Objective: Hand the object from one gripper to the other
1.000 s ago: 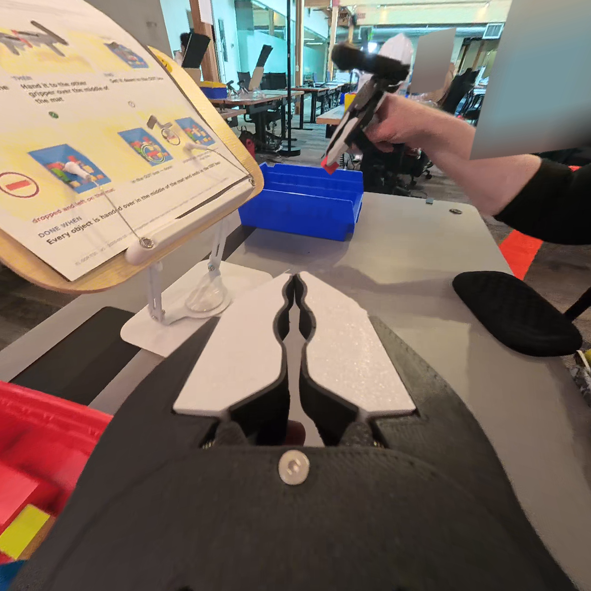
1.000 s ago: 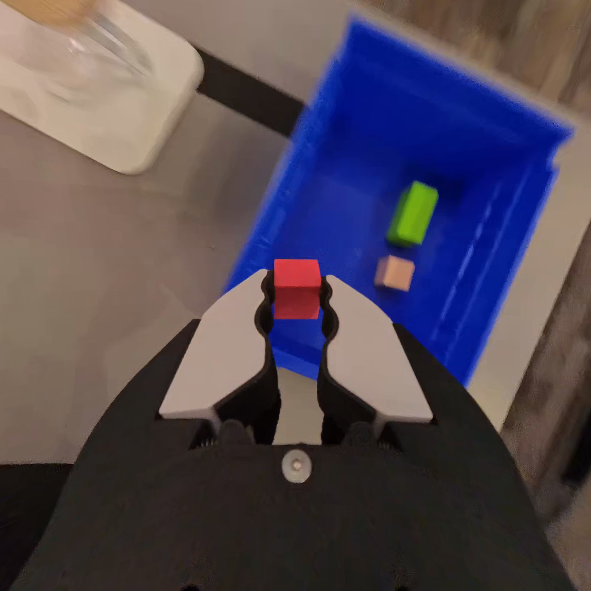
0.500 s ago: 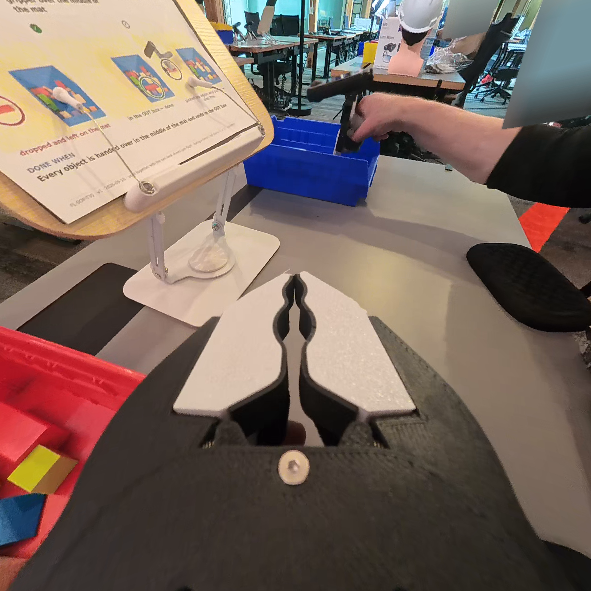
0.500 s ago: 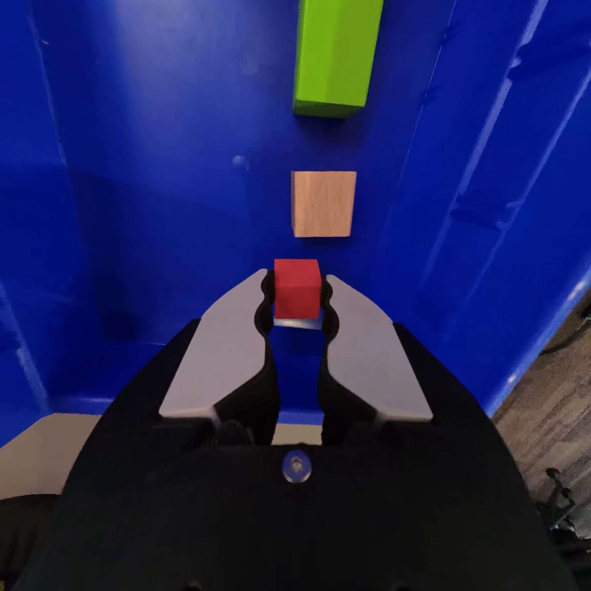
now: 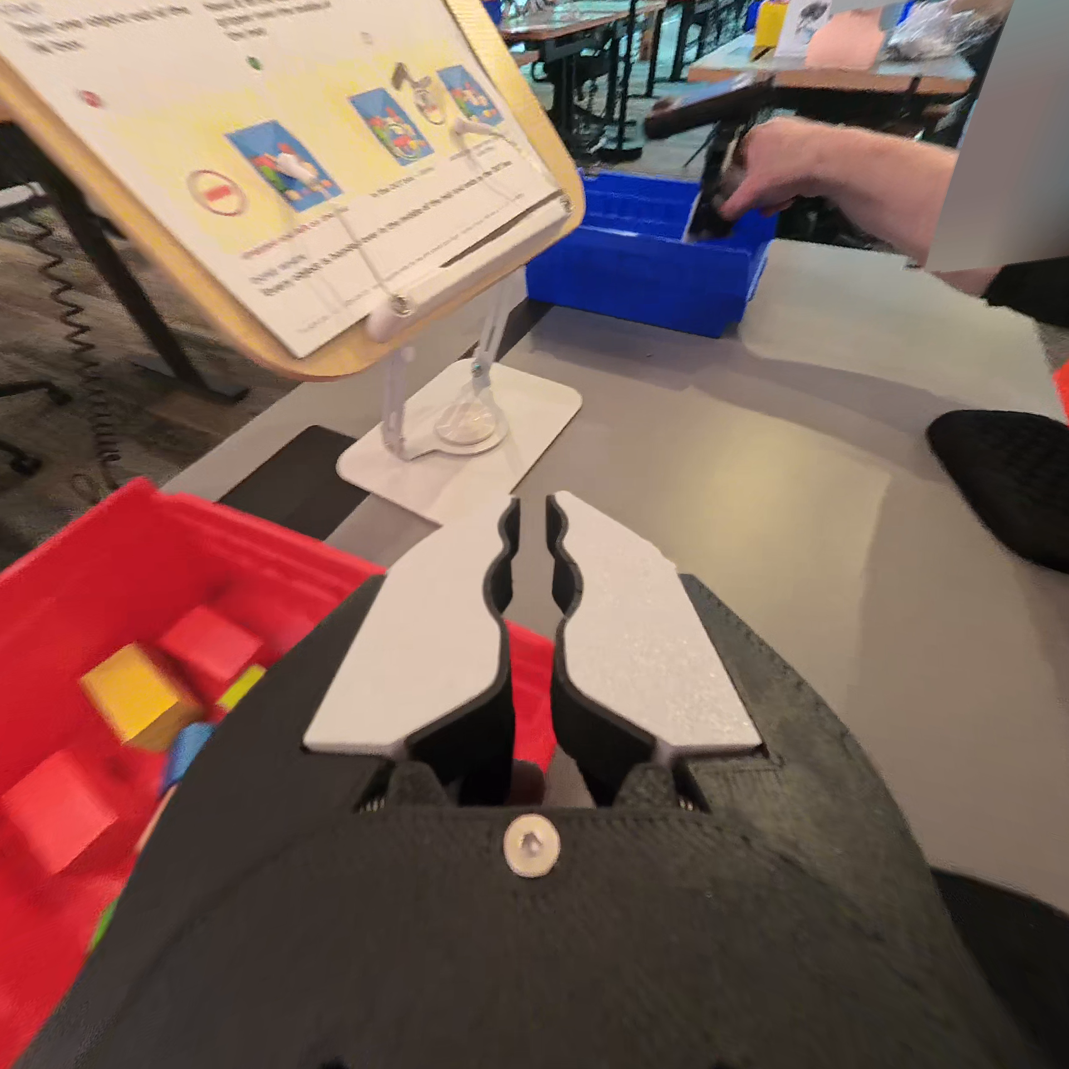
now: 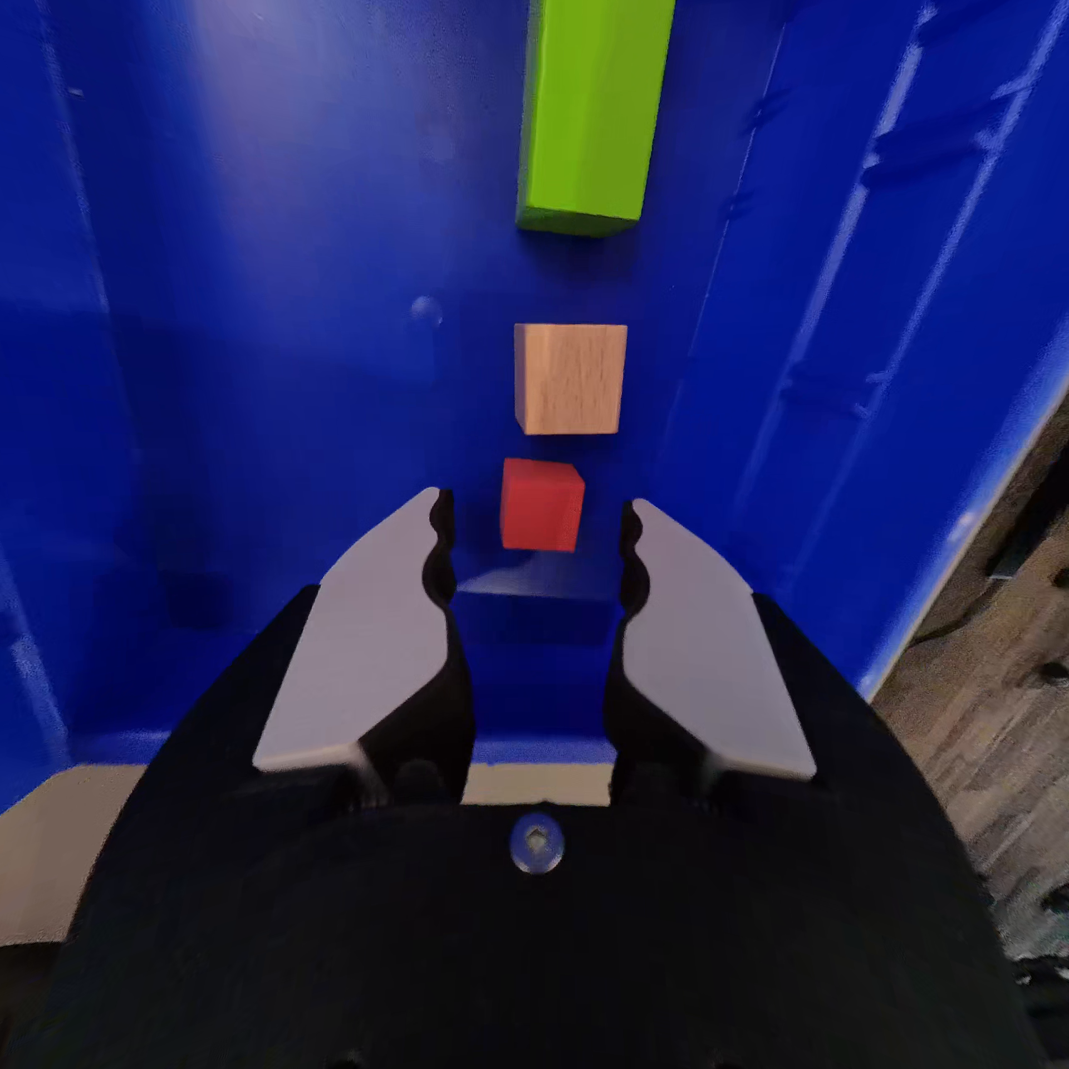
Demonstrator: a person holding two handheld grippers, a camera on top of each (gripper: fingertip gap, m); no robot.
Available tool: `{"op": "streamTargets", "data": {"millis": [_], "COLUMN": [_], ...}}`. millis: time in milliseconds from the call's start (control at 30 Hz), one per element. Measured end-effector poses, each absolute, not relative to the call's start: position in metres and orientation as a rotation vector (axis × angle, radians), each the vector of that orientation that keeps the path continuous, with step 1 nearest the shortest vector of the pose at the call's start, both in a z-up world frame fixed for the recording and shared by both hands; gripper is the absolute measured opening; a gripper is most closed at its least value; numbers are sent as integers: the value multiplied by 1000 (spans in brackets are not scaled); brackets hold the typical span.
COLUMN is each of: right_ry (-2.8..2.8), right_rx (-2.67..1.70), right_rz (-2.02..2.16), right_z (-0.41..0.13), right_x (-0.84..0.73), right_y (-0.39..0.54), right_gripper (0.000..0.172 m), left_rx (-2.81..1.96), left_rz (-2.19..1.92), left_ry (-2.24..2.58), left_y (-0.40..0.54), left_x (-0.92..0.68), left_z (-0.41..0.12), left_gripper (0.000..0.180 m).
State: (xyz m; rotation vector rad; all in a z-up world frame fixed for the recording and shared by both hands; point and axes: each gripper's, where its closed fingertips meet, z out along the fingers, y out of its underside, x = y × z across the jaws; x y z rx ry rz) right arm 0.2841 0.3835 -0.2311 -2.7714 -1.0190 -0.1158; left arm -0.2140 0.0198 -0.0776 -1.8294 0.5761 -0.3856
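2 hand-held grippers stand open: the right hand-held gripper (image 6: 538, 509) straddles the freed red cube (image 6: 541, 504) inside the blue bin (image 6: 231, 289); the left hand-held gripper (image 5: 533, 509), empty, overhangs the red bin (image 5: 144, 555) at the table's (image 5: 752, 463) opposite edge.

The left gripper (image 5: 532, 509) hovers over the grey worktop (image 5: 752, 520), jaws slightly parted and bare, beside a red bin (image 5: 115, 578) of coloured blocks (image 5: 133, 694); a hand (image 5: 769, 173) reaches into the blue bin (image 5: 625, 277).

White-based tilted wooden stand (image 5: 463, 439) holding a printed instruction sheet (image 5: 301, 173) sits on the grey table (image 5: 752, 463). Black mesh pad (image 5: 1006, 474) at right edge. Office desks (image 5: 578, 17) blurred in background.
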Motion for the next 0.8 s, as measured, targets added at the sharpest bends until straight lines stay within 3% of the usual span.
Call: {"op": "streamTargets", "data": {"millis": [133, 433, 667, 800], "right_ry": [-1042, -1155, -1211, -1225], "right_rx": [-2630, -2484, -2452, -2422], "right_rz": [-106, -79, -66, -71], "right_z": [-200, -173, -175, -172], "right_x": [272, 247, 233, 227], "right_y": [368, 325, 314, 313], "right_gripper": [52, 48, 47, 46], "left_rx": [-1986, -2405, -2598, -2699], "left_rz": [-213, -165, -159, -149], "left_ry": [641, 946, 1191, 1282], "left_y": [14, 16, 15, 11], "left_x": [-254, -276, -272, -275], "left_z": [-91, -196, -240, -256], "left_gripper": [19, 38, 40, 27]}}
